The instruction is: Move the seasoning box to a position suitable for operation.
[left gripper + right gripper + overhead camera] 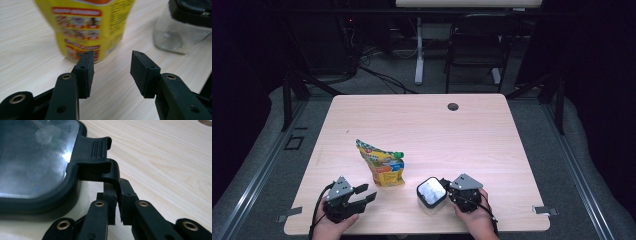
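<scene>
surface (472, 130): pale wood top, seen from above; a small round hole (453, 106) sits near its far edge.
pouch (383, 165): yellow snack pouch with a green top, lying left of the middle, near the front; in the left gripper view its printed yellow face (85, 27) is blurred, just past the jaw tips.
jar (432, 195): clear square jar with a black lid, standing near the front edge, right of the pouch and apart from it; its clear wall shows in the left gripper view (180, 37).
lid latch (107, 165): black ribbed tab hanging off the lid's edge.
left tool (362, 196): jaws spread with bare surface between them, aimed at the pouch, not touching it (112, 65).
right tool (446, 186): at the jar's right side; jaws pressed nearly together, pinching the lower strap of the lid latch (117, 195).
hands: one behind each tool at the front edge.
</scene>
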Demonstrator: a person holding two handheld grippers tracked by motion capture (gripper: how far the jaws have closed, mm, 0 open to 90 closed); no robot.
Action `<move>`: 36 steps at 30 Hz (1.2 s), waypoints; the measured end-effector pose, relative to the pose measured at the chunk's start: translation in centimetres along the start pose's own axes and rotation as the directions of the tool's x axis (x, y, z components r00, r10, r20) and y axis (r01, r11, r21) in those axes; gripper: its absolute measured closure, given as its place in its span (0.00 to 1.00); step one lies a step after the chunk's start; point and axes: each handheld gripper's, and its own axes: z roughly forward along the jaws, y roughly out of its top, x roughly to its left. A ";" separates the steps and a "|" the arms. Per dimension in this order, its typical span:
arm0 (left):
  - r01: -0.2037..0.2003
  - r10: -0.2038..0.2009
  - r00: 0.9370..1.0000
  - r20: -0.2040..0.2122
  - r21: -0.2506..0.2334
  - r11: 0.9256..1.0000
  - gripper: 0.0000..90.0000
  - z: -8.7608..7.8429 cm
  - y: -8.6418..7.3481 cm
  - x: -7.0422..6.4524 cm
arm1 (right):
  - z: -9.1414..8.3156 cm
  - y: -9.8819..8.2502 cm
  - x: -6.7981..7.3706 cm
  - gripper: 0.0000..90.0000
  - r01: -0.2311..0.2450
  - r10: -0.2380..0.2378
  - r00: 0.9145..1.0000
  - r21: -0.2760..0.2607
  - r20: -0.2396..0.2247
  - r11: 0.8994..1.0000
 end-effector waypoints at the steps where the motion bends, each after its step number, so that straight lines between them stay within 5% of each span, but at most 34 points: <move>1: -0.010 0.010 1.000 0.005 0.002 1.000 0.60 0.1 0.2 -0.3 | -0.1 0.1 0.3 0.95 -0.010 0.010 1.000 0.010 0.001 1.000; 7: -0.029 0.029 0.999 0.043 0.004 1.000 0.60 1.3 1.6 -2.2 | -1.1 0.1 -0.2 0.82 -0.131 0.132 0.988 0.022 -0.074 0.991; 10: -0.034 0.033 0.998 0.053 0.020 0.999 0.60 2.2 2.3 -3.1 | -1.8 -0.2 -0.5 0.78 -0.103 0.104 0.989 0.019 -0.103 0.995; 14: -0.038 0.038 0.997 0.073 0.004 0.999 0.60 2.9 3.3 -4.0 | -3.3 -0.5 -0.5 0.81 -0.058 0.060 0.995 0.019 -0.079 0.998; 20: -0.042 0.042 0.995 0.095 -0.006 0.999 0.70 4.2 3.5 -5.4 | -5.7 0.3 -1.2 0.99 -0.121 0.114 0.988 -0.060 -0.100 0.991; 23: -0.051 0.051 0.993 0.104 -0.006 0.999 0.74 4.6 3.0 -5.9 | -6.2 1.4 -1.3 1.00 -0.102 0.092 0.990 -0.096 -0.103 0.990; 30: -0.076 0.076 0.992 0.105 0.001 0.997 0.82 5.3 2.5 -6.5 | -5.0 3.0 -0.7 1.00 -0.044 0.029 0.992 -0.122 -0.123 0.992; 36: -0.080 0.079 0.990 0.118 0.004 0.997 0.91 5.2 2.5 -6.7 | -3.8 3.7 -0.5 1.00 -0.052 0.033 0.988 -0.126 -0.153 0.991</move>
